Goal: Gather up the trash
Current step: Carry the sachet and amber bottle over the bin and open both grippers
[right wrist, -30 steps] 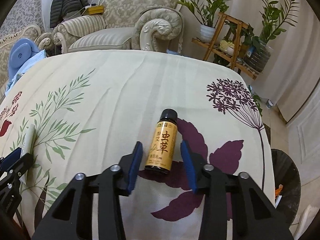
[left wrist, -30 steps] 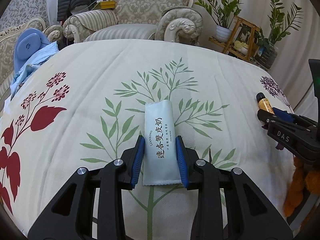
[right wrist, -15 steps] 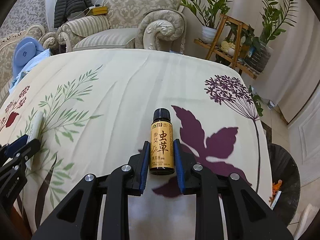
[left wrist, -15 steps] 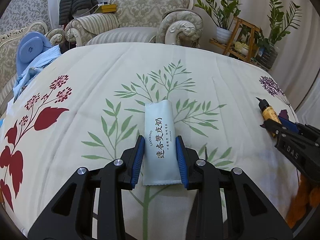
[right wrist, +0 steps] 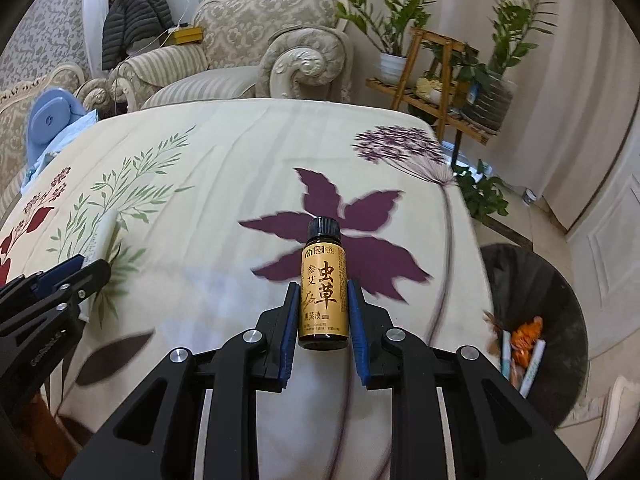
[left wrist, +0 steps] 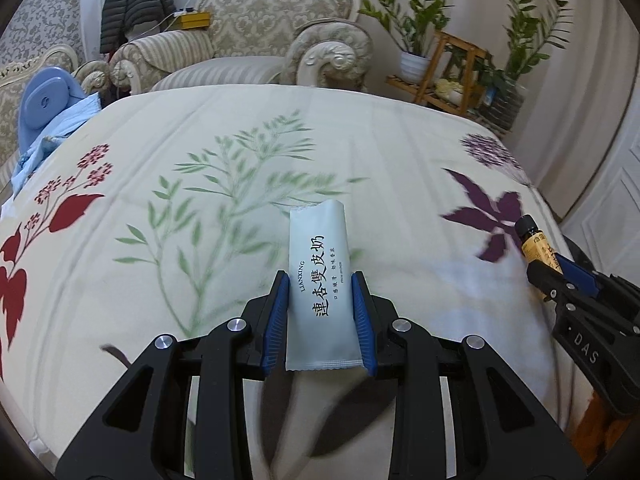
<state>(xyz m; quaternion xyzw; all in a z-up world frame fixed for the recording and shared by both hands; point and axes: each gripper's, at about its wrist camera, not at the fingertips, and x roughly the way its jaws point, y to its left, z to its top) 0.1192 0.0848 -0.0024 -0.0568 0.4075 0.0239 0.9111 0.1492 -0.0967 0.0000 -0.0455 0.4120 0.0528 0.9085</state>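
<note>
Pale-green sachet (left wrist: 317, 288) sits clamped between the left gripper (left wrist: 319, 318) pads above the floral tablecloth (left wrist: 240, 152). Amber bottle (right wrist: 323, 292) is pinched in the right gripper (right wrist: 323, 320). Only the right wrist view shows the dark trash bin (right wrist: 560, 280) beside the table, wrappers (right wrist: 524, 352) inside.

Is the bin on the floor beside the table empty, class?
No. The right wrist view shows the dark round bin already holding orange scraps and pale wrappers.
</note>
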